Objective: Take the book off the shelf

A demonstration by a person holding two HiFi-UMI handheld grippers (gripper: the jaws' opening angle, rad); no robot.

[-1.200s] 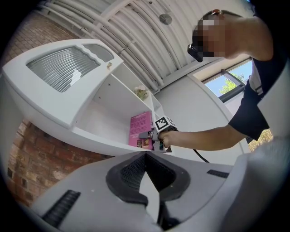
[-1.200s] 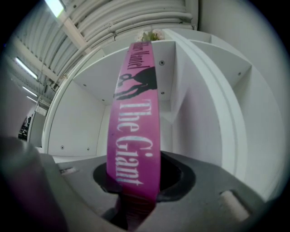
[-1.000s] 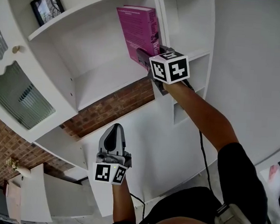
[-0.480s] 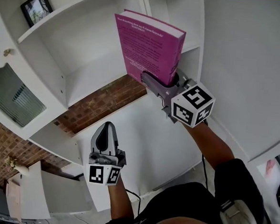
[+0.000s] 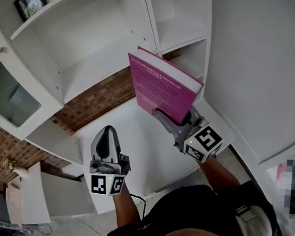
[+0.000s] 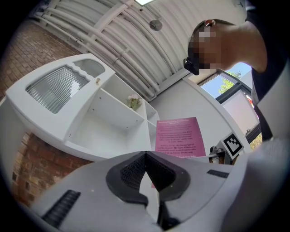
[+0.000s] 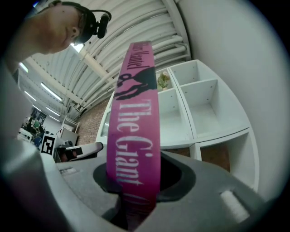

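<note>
Clamps the magenta book (image 5: 162, 88) by its lower edge in the right gripper (image 5: 168, 119), with jaws part-way closed on the two covers and the spine turned back toward the holder. Carries it upright and clear of the white shelf unit (image 5: 98, 66), down in front of the brick back panel (image 5: 90, 106) and the white ledge (image 5: 135, 144) below. Leaves bare the upper compartment where, a second ago, the same book stood against the divider; half a second ago, already drawn out past the shelf's front edge. Holds the left gripper (image 5: 106, 137) low and to the side, jaws closed on nothing, well apart from the book. Marks, by the look of it, the removal itself as done: no contact left between book and shelf. Remains only to set the book down somewhere, with a one-edge grip on a tall book the likeliest point of slip.
</note>
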